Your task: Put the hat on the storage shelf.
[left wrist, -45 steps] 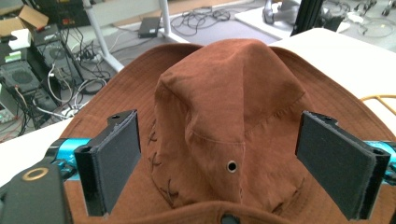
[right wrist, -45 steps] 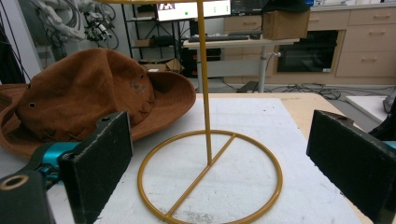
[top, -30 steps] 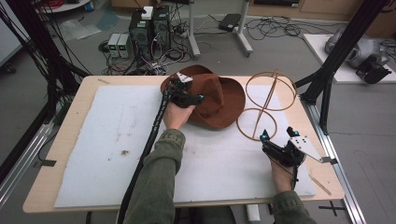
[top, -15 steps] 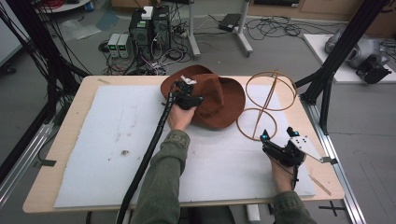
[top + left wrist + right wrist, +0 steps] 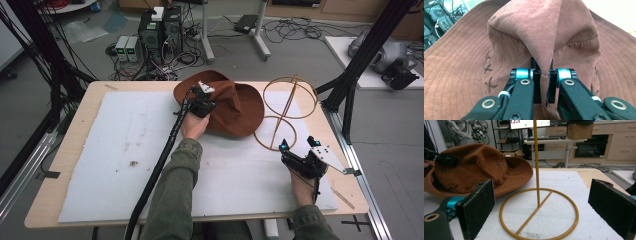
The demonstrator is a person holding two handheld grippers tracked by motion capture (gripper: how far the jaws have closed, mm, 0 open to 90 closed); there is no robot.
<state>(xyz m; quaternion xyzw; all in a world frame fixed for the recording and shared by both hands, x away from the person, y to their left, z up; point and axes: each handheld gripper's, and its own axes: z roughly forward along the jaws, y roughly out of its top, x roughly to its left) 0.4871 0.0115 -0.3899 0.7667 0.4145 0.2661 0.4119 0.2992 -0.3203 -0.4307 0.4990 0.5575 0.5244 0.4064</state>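
counter with a white mat covering most of the top; cables and gear on the floor beyond.

brown hat lies at the far middle of the mat, brim flat, crown slumped and creased. just to its right, touching or nearly so at the brim, a gold wire stand: ring base on the mat, thin post upright, a second ring on top.

left hand-held gripper sits over the near-left side of the crown. its jaws have just been closing; in the left gripper view they are pinched together on a raised fold of the hat, cloth trapped between the pads. grip looks thin, only an edge of the fold, hard to tell how deep it runs.

right hand-held gripper rests on the mat near the front right, well apart from the hat. in the right gripper view its jaws stand wide open with nothing between them, facing the stand's base ring and post, the hat off to the left.

step in hand, as judged: hat just seized by the crown, likely to be hung on the stand. next move calls for a clean lift so the brim clears the counter, then carrying it right and above the top ring. the open gripper could steady the stand. risk: soft fold slipping out, or brim knocking the light stand over.
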